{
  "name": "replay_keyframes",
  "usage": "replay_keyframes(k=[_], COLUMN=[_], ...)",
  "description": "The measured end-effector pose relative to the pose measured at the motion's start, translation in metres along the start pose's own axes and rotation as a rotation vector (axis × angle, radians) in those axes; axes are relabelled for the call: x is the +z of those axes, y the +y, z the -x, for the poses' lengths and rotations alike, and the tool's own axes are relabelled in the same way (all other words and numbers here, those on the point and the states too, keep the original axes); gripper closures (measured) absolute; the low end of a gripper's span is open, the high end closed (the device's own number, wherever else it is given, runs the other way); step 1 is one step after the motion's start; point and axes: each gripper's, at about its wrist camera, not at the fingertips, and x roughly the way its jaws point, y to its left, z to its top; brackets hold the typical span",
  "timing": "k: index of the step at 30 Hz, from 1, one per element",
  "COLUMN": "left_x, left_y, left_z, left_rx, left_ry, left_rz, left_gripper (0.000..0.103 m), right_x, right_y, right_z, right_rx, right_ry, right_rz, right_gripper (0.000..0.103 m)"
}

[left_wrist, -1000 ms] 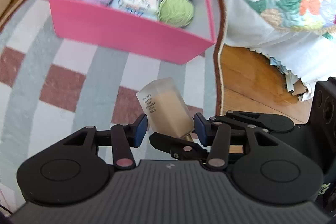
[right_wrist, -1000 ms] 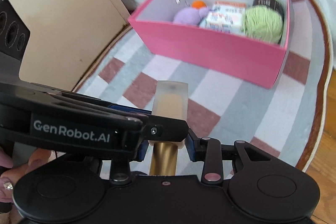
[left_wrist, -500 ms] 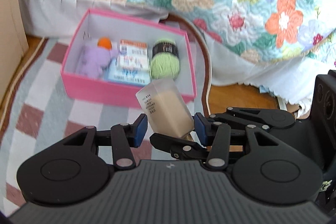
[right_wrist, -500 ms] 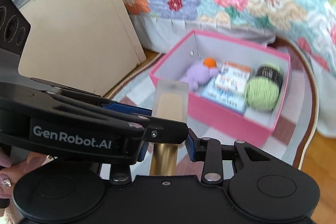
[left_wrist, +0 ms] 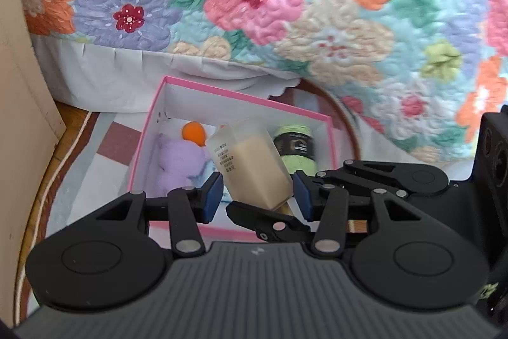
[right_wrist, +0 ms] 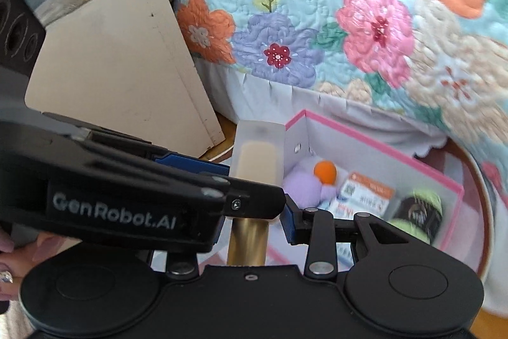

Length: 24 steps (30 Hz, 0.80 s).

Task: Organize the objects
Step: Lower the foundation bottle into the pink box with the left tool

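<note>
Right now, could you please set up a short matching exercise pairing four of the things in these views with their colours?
Things:
1. storage box
2. plush toy
3. yarn ball
4. bottle cap

Colours:
A. green
B. gold
C. pink outside, white inside
D. lilac, with an orange ball beside it

Pairs: 1-C, 2-D, 3-A, 4-B

The bottle (left_wrist: 250, 164) hides the pink box's (left_wrist: 241, 99) middle contents in the left wrist view. The yarn (right_wrist: 419, 212) (right wrist view) is blurred, its label unreadable.
</note>
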Motion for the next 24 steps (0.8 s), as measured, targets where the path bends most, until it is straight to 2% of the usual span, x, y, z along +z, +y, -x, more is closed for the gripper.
replay_keyframes(k=[5, 10, 15, 19, 24], left_x=[0.014, 0.015, 0.005, 0.003, 0.002], left_y=[0.030, 0.043, 0.048, 0.061, 0.069], left_z=[-0.043, -0.085, -0.112, -0.128, -0.142], left_rx=[-0.008, 0.017, 0.032, 0.020, 0.066], left_ry=[0.041, 0.078, 0.064, 0.101, 0.119], left_rz=[0.054, 0.107, 0.106, 0.182, 0.218], left_gripper=[0.056, 0.057, 0.057, 0.058, 0.059], right_x=[0.002, -0.004, -0.012, -0.016, -0.014], right_y=[-0.028, -0.042, -0.062, -0.058, -0.054], right_z=[-0.042, -0.080, -0.103, -0.119, -0.142], right_rx=[0.019, 0.022, 0.042, 0.019, 0.010], right_ry=[0.008, 0.047, 0.063, 0.116, 0.180], right_rz=[-0.005, 0.063, 0.070, 0.143, 0.243], right_gripper=[0.062, 0.062, 0.062, 0.062, 0.062])
